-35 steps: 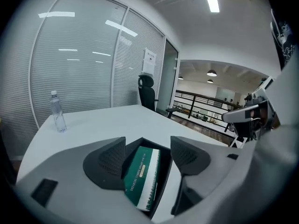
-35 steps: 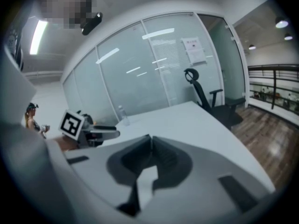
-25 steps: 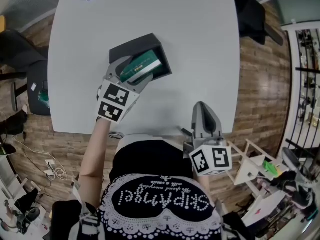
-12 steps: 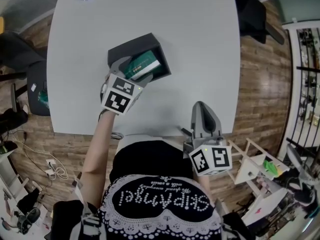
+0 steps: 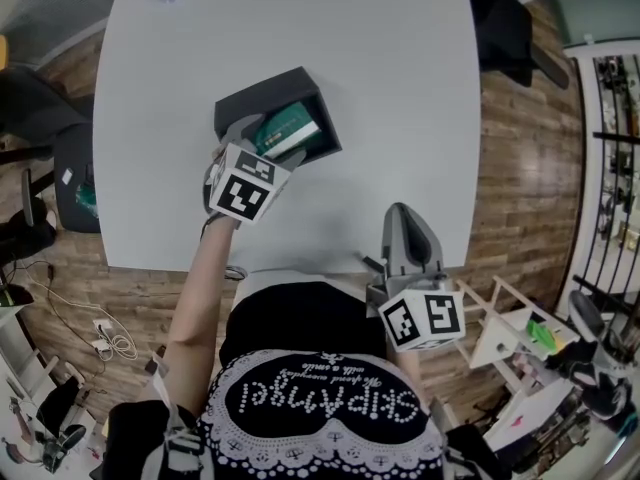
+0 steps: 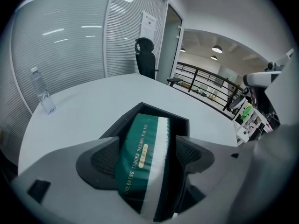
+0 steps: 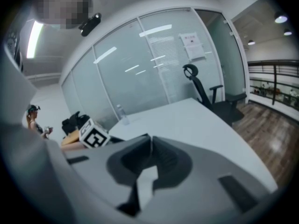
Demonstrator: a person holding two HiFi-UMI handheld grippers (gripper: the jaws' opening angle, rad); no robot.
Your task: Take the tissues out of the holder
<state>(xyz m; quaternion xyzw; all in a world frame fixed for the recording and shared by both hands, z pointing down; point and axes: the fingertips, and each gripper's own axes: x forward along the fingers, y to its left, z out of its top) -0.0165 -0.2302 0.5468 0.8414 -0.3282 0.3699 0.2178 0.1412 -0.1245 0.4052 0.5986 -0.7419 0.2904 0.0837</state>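
Head view, left tongs [image 5: 265, 144] cover tissue pack [image 5: 291, 127] near end

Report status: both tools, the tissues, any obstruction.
Left tool just opened wide, straddling tissue pack, no grip. Right tool shut, idle. Pack sits in black holder. Nothing obstructing.

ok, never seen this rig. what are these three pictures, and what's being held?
No robot: a person holds a two-jaw gripper in each hand. The head view looks down from the person's head; each gripper view looks along that gripper's jaws. On the white table stand a black holder with a green tissue pack in it, and a water bottle at the far edge. The left gripper has just been opening its jaws; they straddle the pack without clamping it. The right gripper is shut and empty.
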